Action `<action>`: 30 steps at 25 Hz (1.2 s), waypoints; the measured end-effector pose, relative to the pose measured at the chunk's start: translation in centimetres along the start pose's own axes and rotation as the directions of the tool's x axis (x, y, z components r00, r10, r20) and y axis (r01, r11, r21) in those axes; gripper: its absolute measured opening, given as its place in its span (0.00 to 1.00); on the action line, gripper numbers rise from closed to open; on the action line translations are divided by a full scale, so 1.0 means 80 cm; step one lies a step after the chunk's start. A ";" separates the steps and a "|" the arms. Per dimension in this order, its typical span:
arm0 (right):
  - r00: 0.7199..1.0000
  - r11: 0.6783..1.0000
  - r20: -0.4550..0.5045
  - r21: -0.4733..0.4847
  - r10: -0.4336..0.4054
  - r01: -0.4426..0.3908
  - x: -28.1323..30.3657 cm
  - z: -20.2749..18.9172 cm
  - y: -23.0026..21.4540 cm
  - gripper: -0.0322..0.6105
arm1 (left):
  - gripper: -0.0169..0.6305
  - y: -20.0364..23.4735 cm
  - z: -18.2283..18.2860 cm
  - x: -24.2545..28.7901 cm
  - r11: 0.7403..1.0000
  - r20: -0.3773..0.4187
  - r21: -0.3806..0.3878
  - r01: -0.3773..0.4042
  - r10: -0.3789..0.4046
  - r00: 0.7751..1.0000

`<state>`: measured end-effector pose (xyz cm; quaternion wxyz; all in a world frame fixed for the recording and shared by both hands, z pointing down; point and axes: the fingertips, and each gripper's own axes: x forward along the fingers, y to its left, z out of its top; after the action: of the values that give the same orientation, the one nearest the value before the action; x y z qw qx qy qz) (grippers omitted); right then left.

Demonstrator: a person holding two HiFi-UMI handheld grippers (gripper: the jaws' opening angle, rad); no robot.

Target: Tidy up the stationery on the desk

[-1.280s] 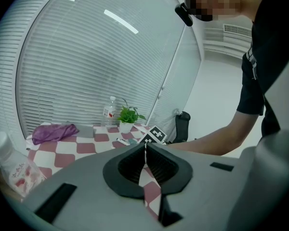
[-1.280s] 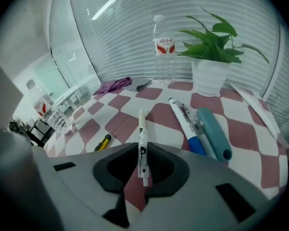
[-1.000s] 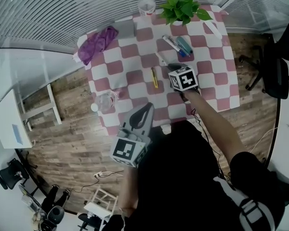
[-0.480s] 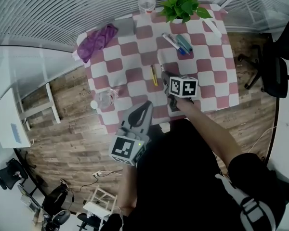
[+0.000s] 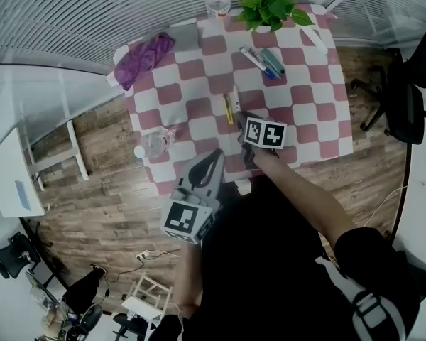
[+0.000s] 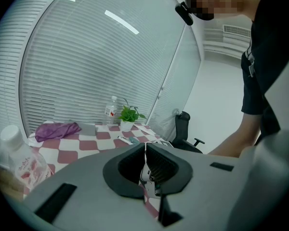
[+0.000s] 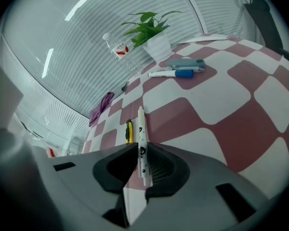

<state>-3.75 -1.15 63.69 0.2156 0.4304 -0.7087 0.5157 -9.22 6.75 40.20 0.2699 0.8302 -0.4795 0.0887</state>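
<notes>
My right gripper (image 7: 142,152) is shut on a white pen with black print (image 7: 141,129), whose front end points out over the checked tablecloth. The pen runs alongside a yellow pen (image 7: 129,130) lying on the cloth just to its left. In the head view the right gripper (image 5: 242,120) is near the middle of the table, with the white pen (image 5: 234,96) beside the yellow pen (image 5: 228,110). My left gripper (image 5: 214,157) hangs at the table's near edge; in its own view the left gripper (image 6: 145,149) has its jaws together with nothing between them.
Two markers and a grey-blue case (image 5: 267,63) lie at the back right, near a potted plant (image 5: 270,7) and a water bottle (image 5: 216,2). A purple cloth (image 5: 145,59) lies at the back left, a clear plastic bottle (image 5: 155,146) at the left edge. An office chair (image 5: 405,98) stands on the right.
My right gripper has moved left and nearer across the table with the white pen, rolling as it went, so the pen now lies beside the yellow pen. The left gripper stayed put.
</notes>
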 end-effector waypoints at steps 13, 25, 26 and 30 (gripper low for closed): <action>1.000 1.000 -0.011 -0.014 -0.007 0.007 0.000 -0.002 0.000 0.18 | 0.08 -0.003 0.000 0.003 1.000 0.006 0.013 0.006 -0.006 1.000; 0.999 0.986 0.032 -0.165 0.019 -0.013 -0.018 0.019 -0.006 0.20 | 0.08 -0.008 0.000 0.011 1.000 0.006 0.013 0.015 -0.015 1.000; 0.999 0.978 0.049 -0.210 0.009 0.002 -0.022 0.028 -0.009 0.20 | 0.08 -0.009 0.001 0.013 1.000 0.008 0.015 0.016 -0.016 1.000; 0.992 0.918 0.124 -0.387 -0.038 0.083 -0.031 0.066 -0.026 0.22 | 0.08 -0.012 0.000 0.019 1.000 0.003 0.017 0.024 -0.024 1.000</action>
<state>0.03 -5.25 60.94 0.2722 0.4291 -0.7950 0.3313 -7.65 5.98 40.47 0.2633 0.8382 -0.4693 0.0883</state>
